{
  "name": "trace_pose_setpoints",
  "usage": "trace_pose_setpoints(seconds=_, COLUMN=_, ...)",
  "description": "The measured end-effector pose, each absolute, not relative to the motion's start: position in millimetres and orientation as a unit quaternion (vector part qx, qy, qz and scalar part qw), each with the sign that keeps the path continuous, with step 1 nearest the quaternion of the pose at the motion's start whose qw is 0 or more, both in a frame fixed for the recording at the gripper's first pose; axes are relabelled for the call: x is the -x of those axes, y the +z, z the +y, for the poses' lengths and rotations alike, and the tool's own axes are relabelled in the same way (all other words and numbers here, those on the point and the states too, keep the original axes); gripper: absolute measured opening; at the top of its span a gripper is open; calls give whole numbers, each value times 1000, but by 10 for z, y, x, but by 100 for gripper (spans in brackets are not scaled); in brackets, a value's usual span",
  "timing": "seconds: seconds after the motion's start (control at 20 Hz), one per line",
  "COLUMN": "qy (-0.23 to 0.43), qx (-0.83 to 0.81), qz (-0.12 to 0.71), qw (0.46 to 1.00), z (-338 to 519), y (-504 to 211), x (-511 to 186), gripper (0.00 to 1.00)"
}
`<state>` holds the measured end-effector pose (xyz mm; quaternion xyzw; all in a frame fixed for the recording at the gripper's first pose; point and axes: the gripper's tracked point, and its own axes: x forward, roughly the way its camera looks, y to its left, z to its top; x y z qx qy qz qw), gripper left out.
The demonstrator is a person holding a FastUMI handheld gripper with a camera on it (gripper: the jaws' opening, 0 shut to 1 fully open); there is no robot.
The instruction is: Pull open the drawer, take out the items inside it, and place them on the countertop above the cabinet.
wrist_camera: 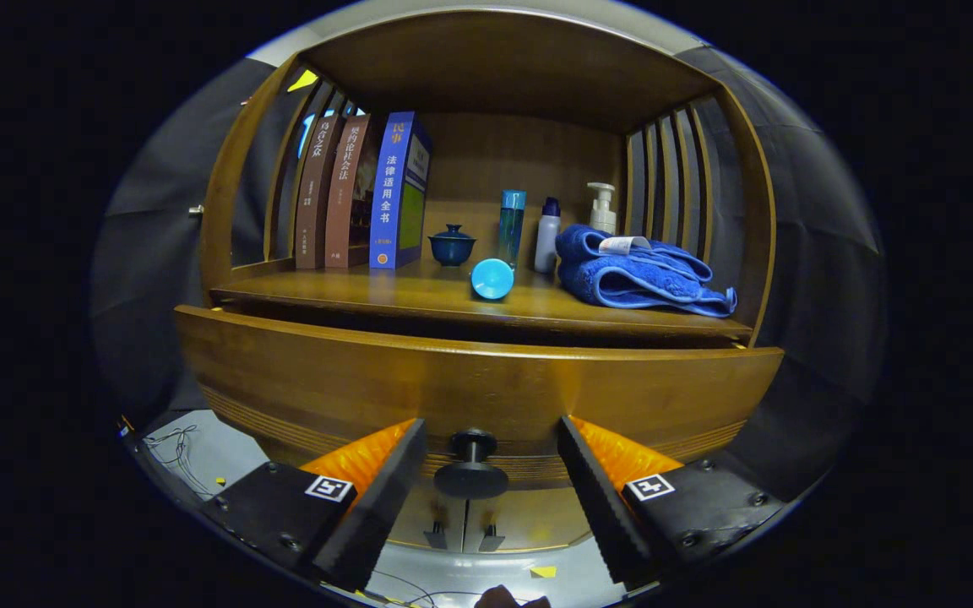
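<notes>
Gripper (491, 456) fingers spread wide, straddling drawer knob (470, 466) w/o contact, centred so closing clamps its neck. Drawer (470, 393) front stands slightly proud of cabinet, below countertop (351, 291), so barely open; contents hidden. Next, in my judgement: close, pull straight back.

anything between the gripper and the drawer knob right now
Nothing visible. The drawer knob sits in the open gap between the gripper fingers, neither touching it yet, with the drawer front right behind it.

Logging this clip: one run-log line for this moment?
hand-held gripper: open, fingers either side of drawer knob | drawer: pulled partly open | contents: unseen
</notes>
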<state>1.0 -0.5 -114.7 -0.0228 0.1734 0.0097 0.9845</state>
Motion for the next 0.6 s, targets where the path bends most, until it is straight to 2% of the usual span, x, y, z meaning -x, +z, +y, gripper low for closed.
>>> trace_pose_setpoints(seconds=0.6, qy=7, qx=51, qz=174, qw=983, z=55, y=-1044, x=-286, gripper=100)
